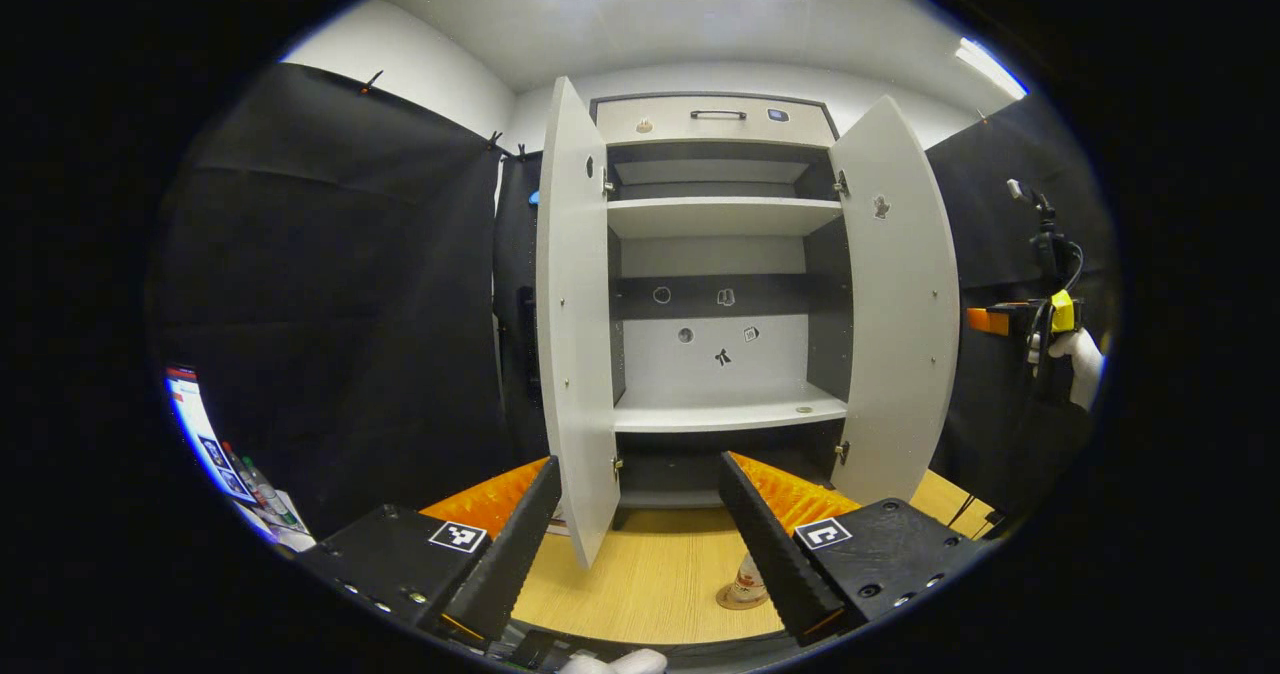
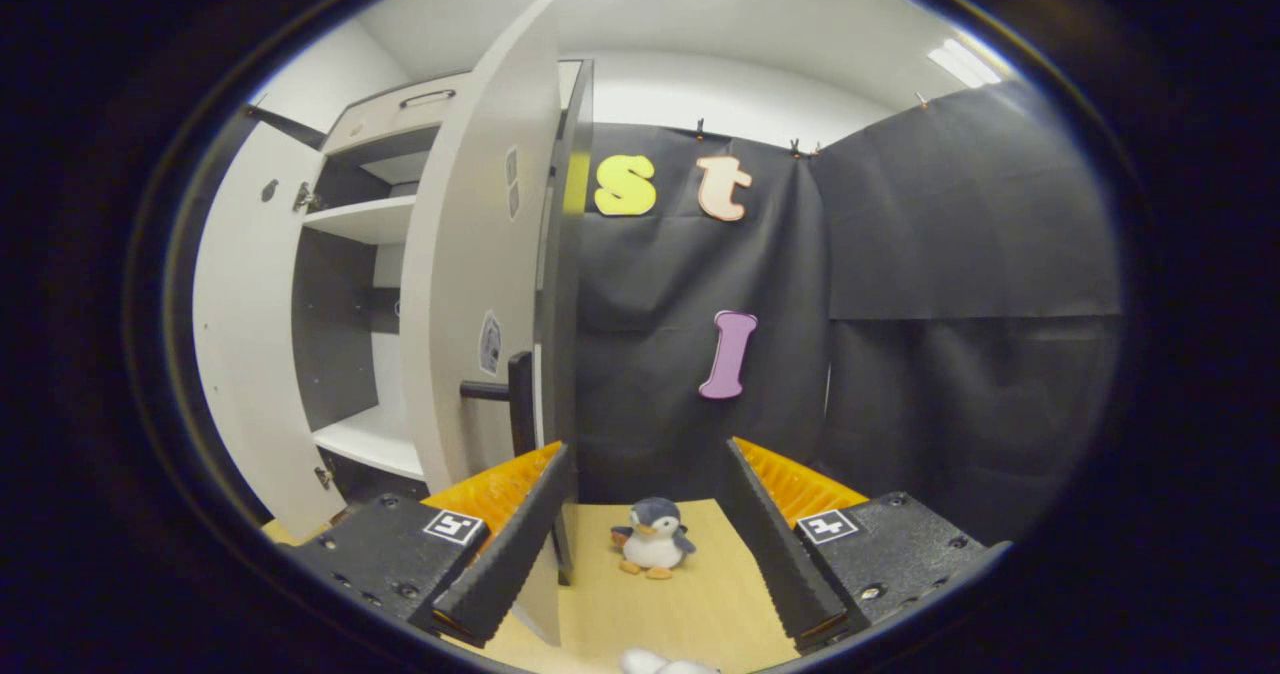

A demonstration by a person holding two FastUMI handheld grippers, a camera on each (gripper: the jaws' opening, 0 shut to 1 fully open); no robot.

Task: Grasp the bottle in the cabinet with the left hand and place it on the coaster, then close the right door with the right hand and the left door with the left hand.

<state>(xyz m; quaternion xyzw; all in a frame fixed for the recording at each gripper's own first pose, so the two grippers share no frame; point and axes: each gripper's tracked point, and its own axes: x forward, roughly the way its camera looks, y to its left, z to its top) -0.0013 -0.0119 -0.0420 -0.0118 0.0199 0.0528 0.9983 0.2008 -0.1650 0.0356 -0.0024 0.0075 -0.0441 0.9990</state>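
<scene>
The white cabinet (image 1: 720, 409) stands with both doors swung wide and its shelves bare. A small bottle (image 1: 748, 580) stands on a round coaster (image 1: 733, 602) on the wooden table in the left gripper view, partly hidden behind one finger. My left gripper (image 1: 638, 466) is open and holds nothing, a little back from the left door (image 1: 575, 324). The right door (image 1: 895, 304) hangs open; beyond it a gloved hand (image 1: 1082, 359) holds my right gripper (image 1: 1000, 320). In the right gripper view the right gripper (image 2: 650, 449) is open beside the right door (image 2: 470, 284) and its black handle (image 2: 505, 392).
A plush penguin (image 2: 652, 537) sits on the wooden table (image 2: 690, 604) between the right gripper's fingers, farther off. Black cloth walls close in both sides. Some small items lie at the far left edge (image 1: 250, 484) of the left gripper view.
</scene>
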